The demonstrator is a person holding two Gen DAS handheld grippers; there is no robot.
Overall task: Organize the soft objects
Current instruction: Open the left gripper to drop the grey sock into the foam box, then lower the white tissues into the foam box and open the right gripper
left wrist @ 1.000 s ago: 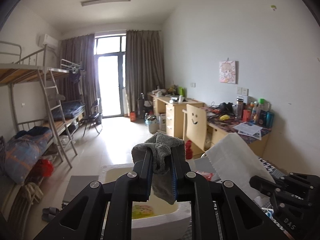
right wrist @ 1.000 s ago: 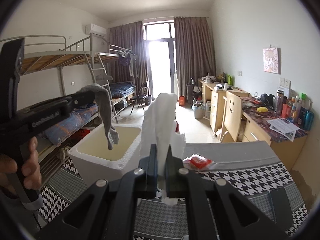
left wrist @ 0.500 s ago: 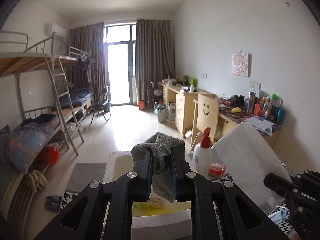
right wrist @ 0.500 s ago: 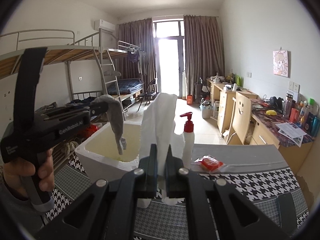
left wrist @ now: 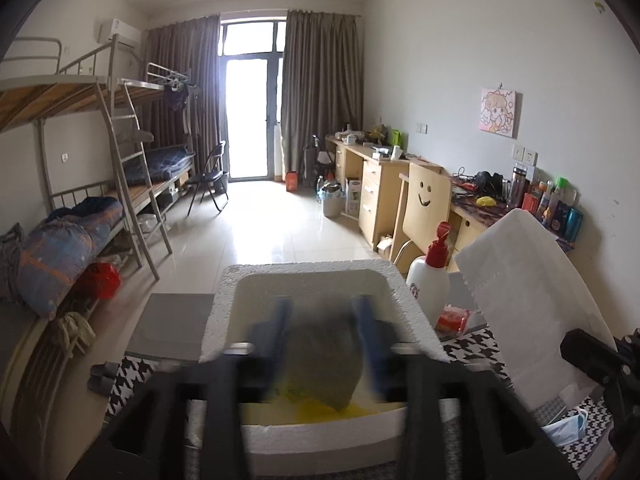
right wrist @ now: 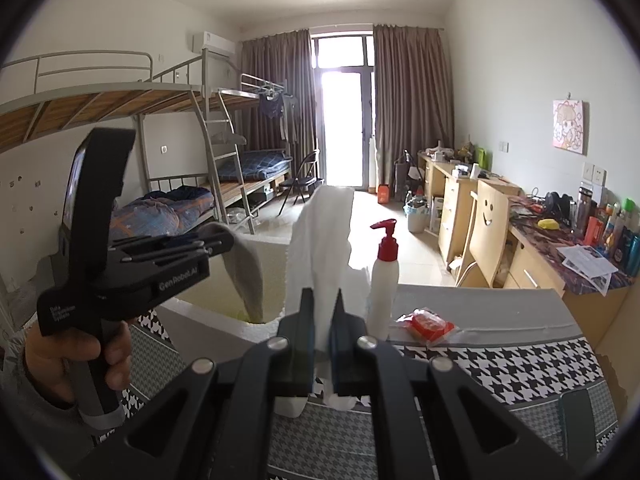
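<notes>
The left gripper (left wrist: 324, 340) has its jaws spread apart, the limp grey cloth (left wrist: 324, 364) hanging between them over the foam box (left wrist: 304, 276). The right gripper (right wrist: 323, 316) pinches a light, floppy white cloth (right wrist: 324, 240); an edge grip suits it.

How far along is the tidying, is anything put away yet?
Something yellow already lies in the white foam box. The left tongs have their jaws apart around a grey cloth over the box. The right tongs grip a white cloth, not yet boxed.
</notes>
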